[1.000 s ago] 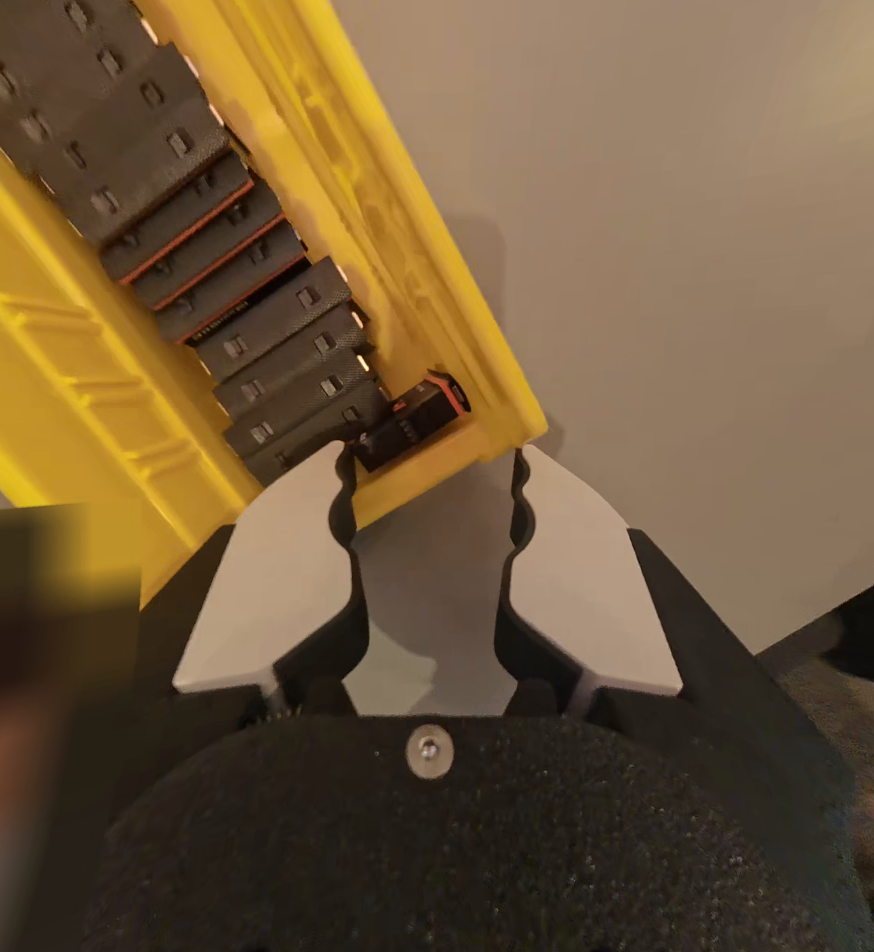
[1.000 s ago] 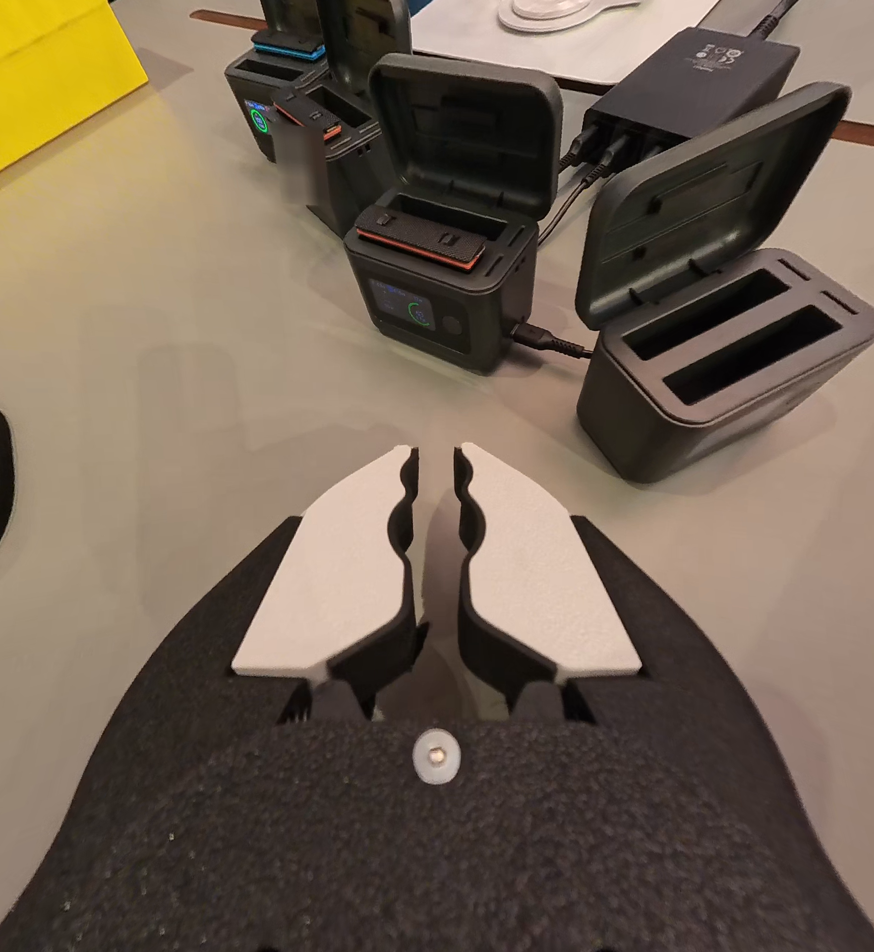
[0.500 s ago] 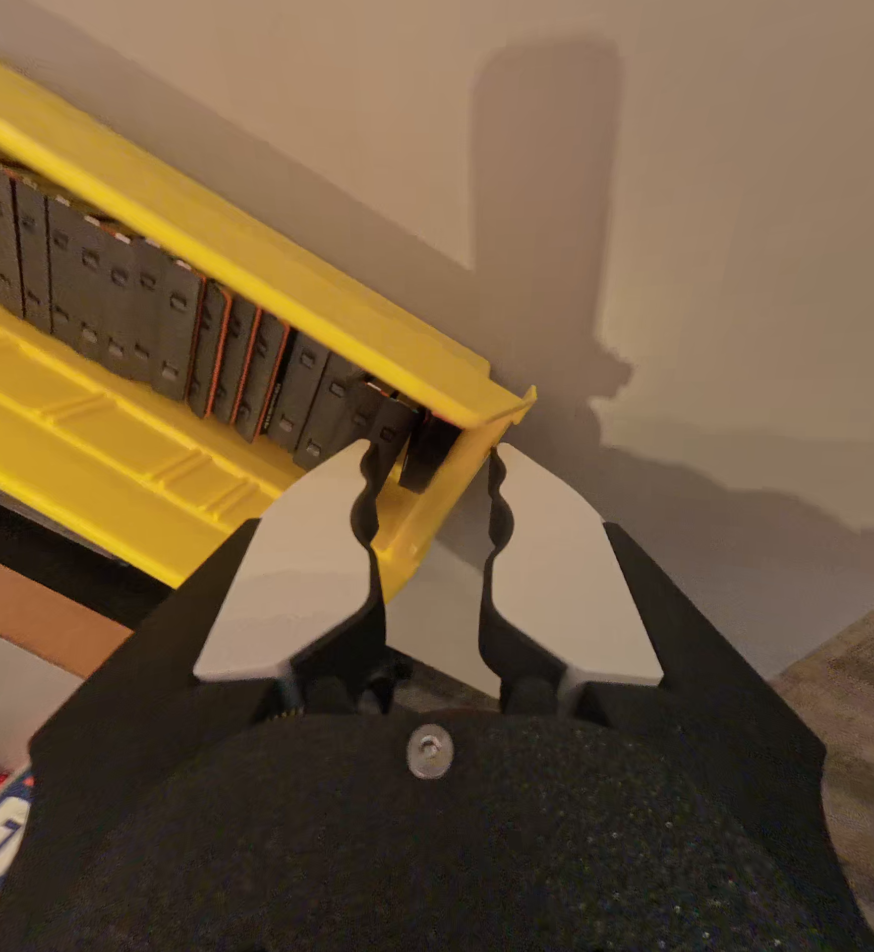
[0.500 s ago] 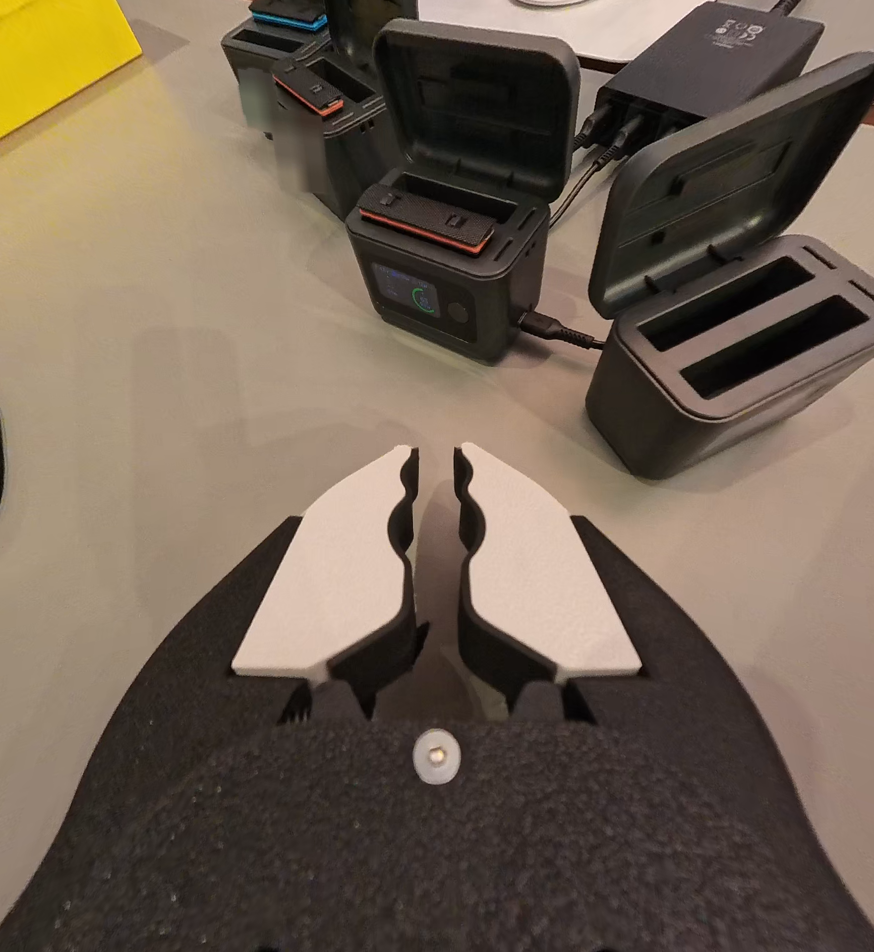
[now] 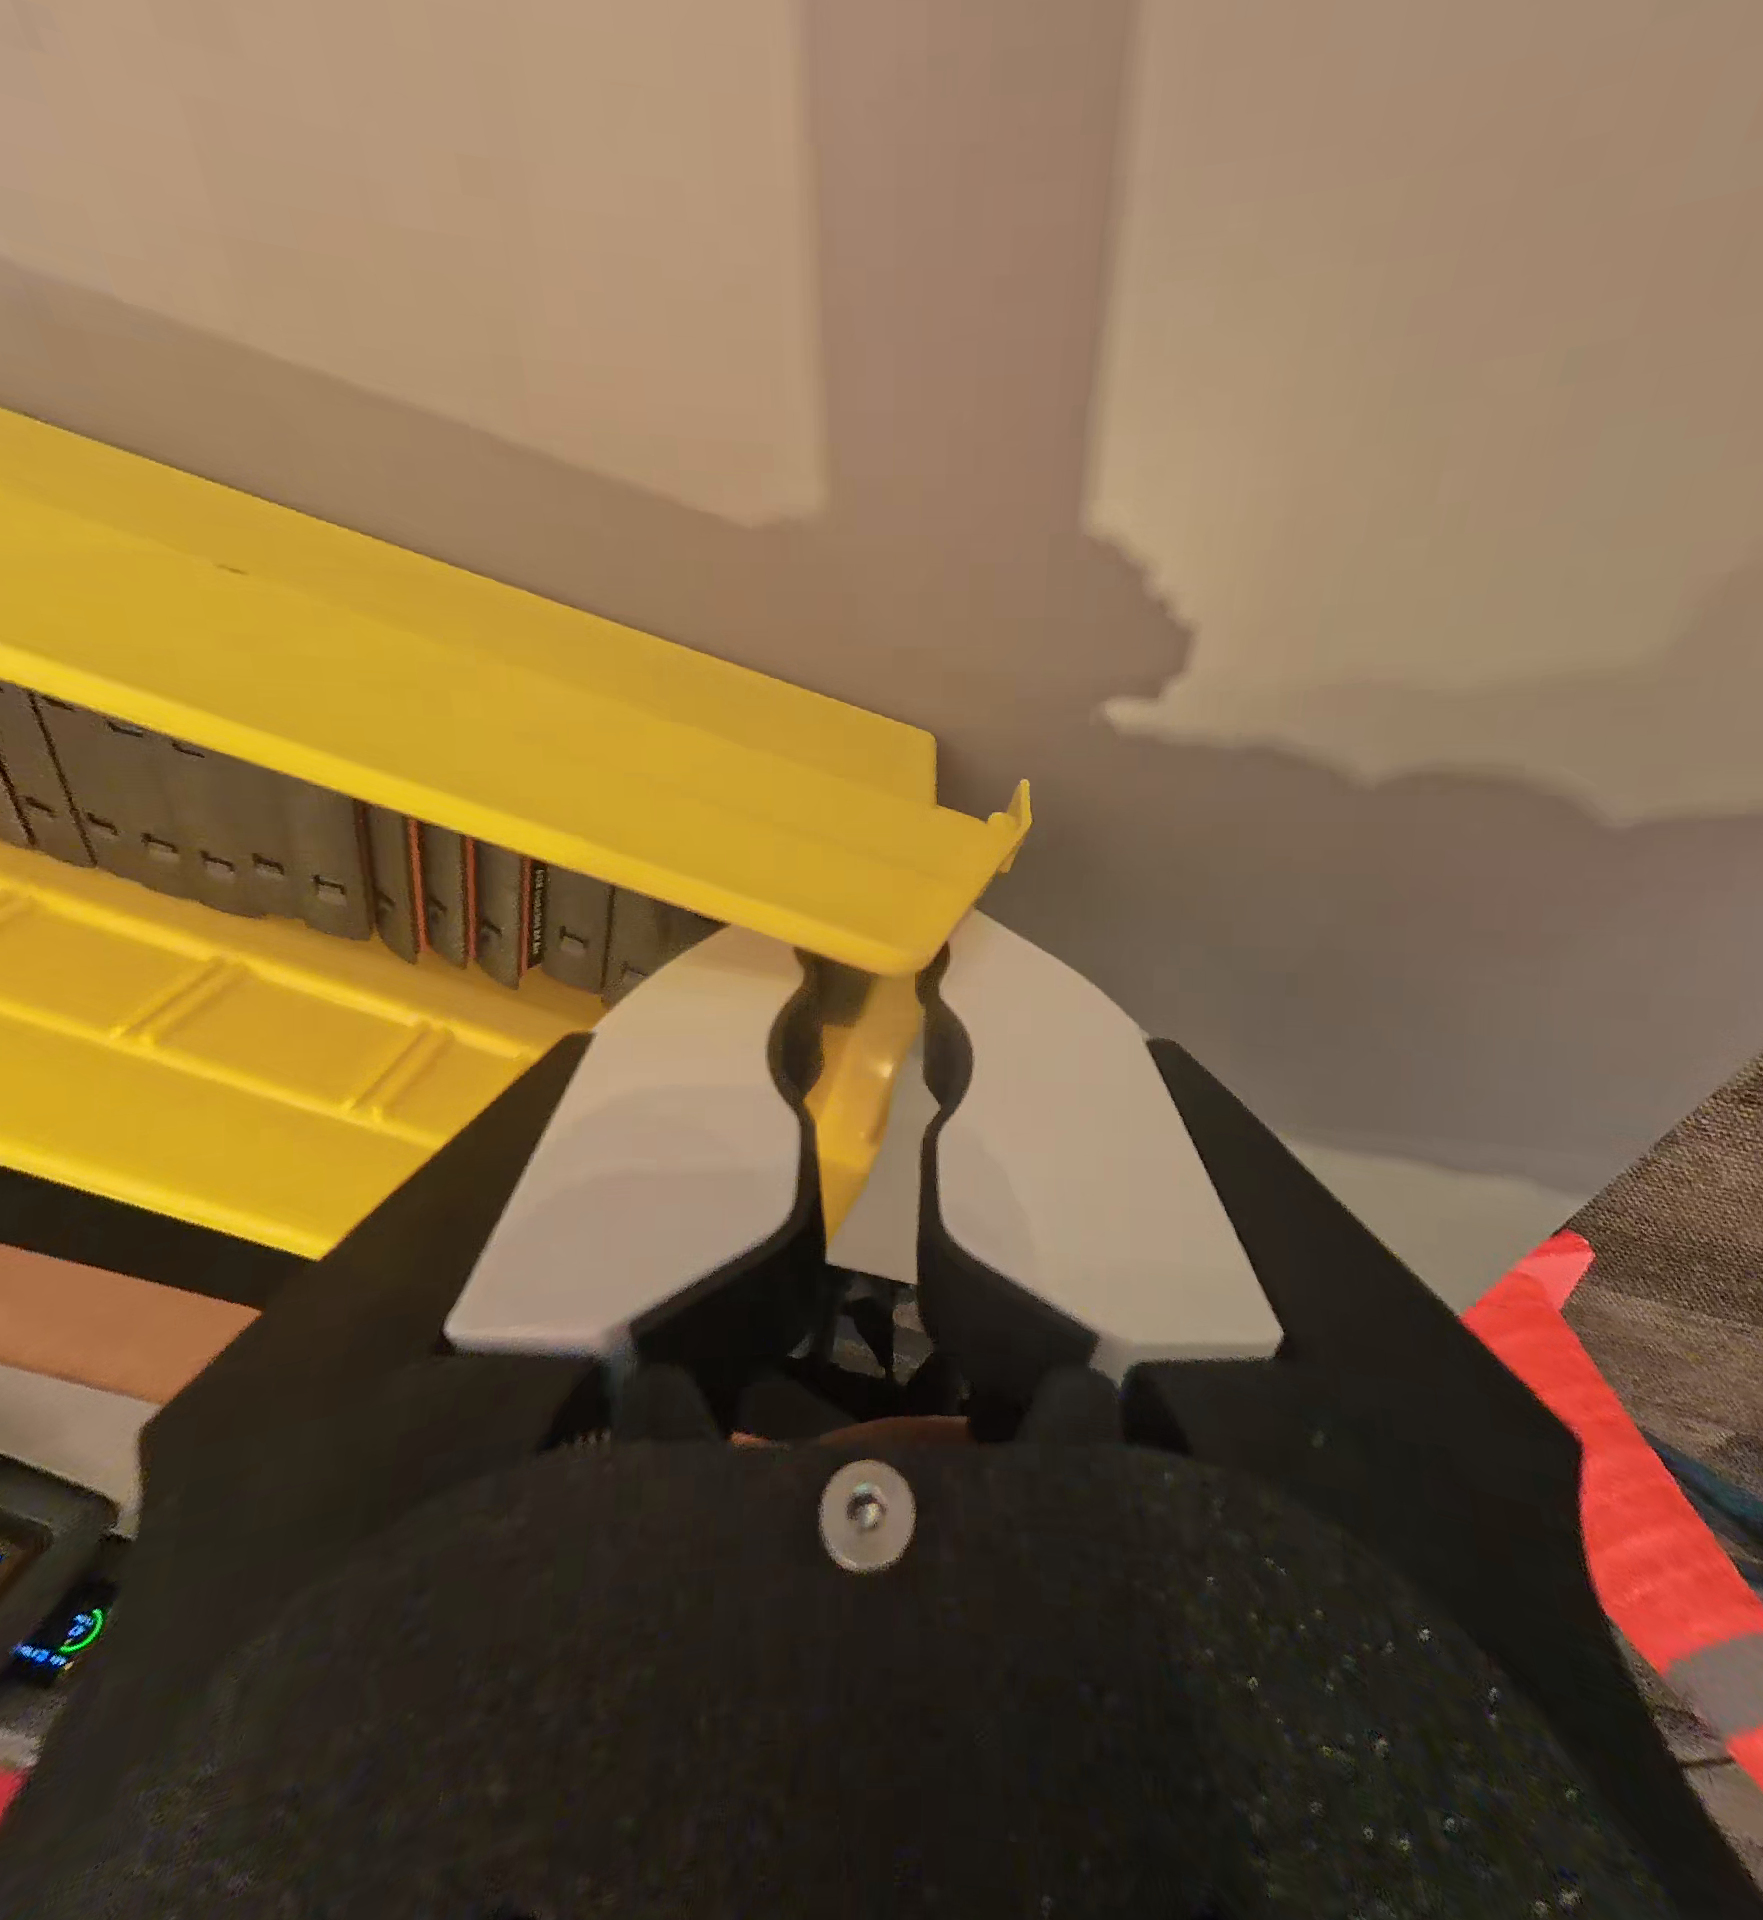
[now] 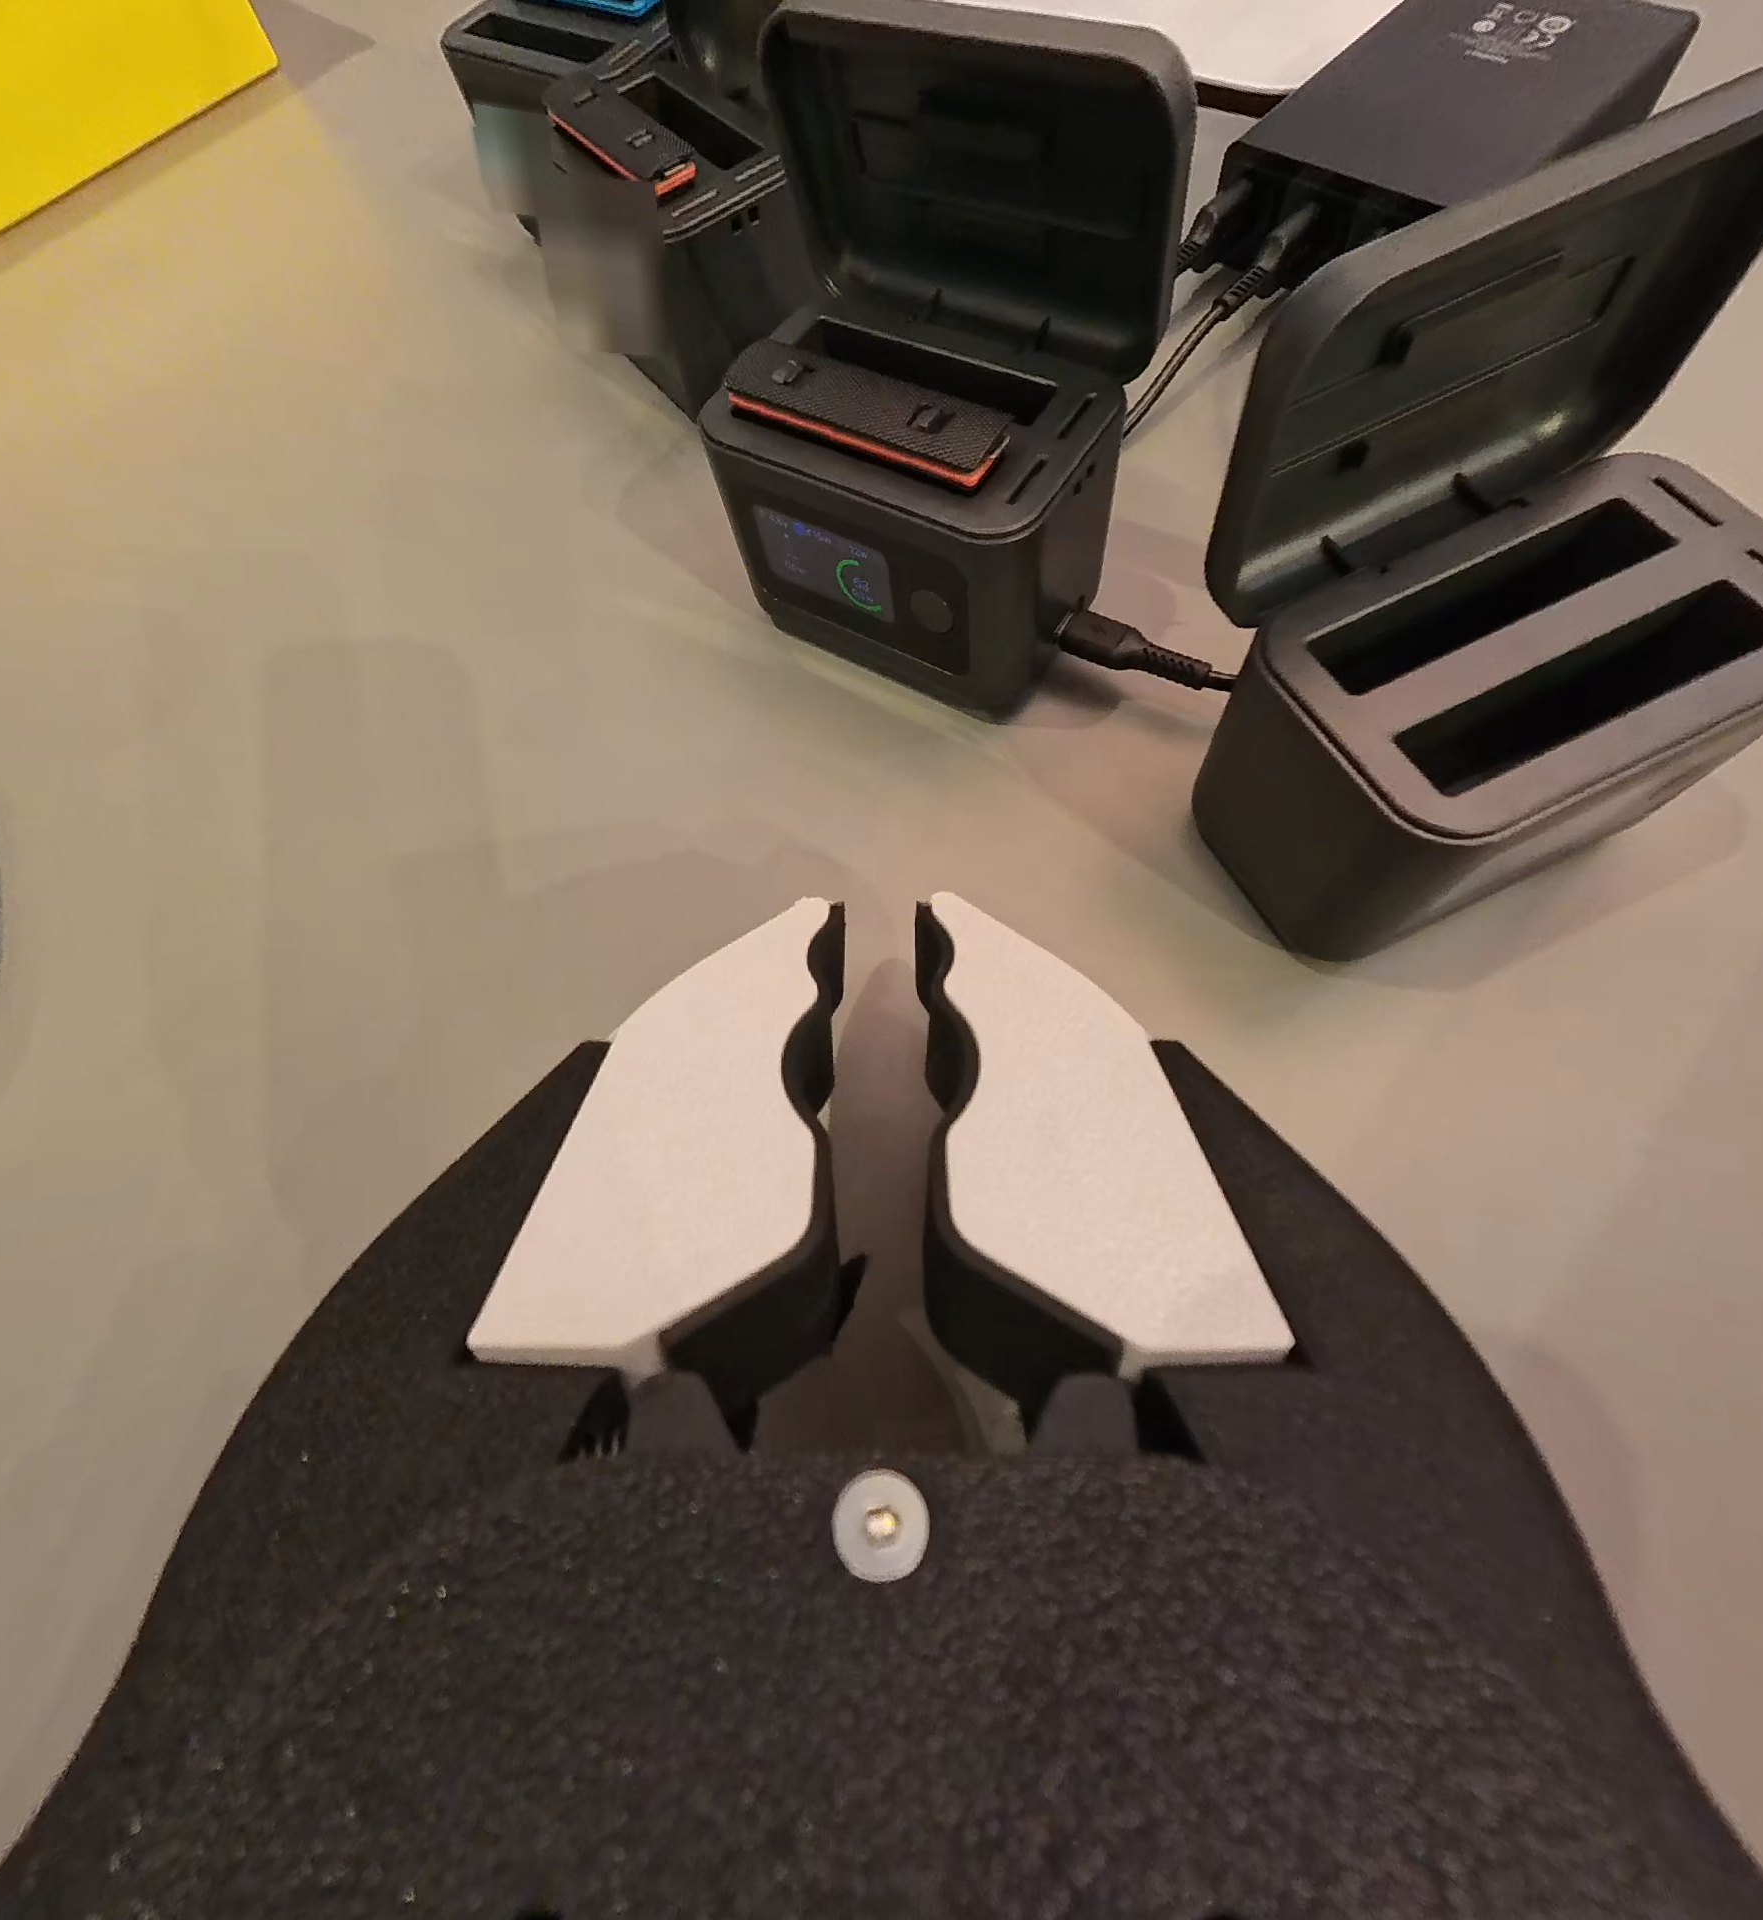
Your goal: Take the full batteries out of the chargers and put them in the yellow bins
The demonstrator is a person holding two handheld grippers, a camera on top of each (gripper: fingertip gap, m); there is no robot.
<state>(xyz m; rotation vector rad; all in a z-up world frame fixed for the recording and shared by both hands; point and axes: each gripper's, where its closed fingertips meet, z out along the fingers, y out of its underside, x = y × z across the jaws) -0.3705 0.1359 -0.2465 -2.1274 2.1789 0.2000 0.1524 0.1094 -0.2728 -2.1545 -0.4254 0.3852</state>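
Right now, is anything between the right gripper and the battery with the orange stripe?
Nothing visible: only bare grey table lies between the right gripper and the black orange-striped battery in the open dark charger.

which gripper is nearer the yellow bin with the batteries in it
Left. The left gripper straddles the end wall of the yellow bin. The right gripper hovers over bare table before the chargers, apart from it.

A black power adapter (image 6: 1500, 94) sits on the grey table (image 6: 337, 623); red tape (image 5: 1635, 1507) marks the carpet (image 5: 1729, 1226).
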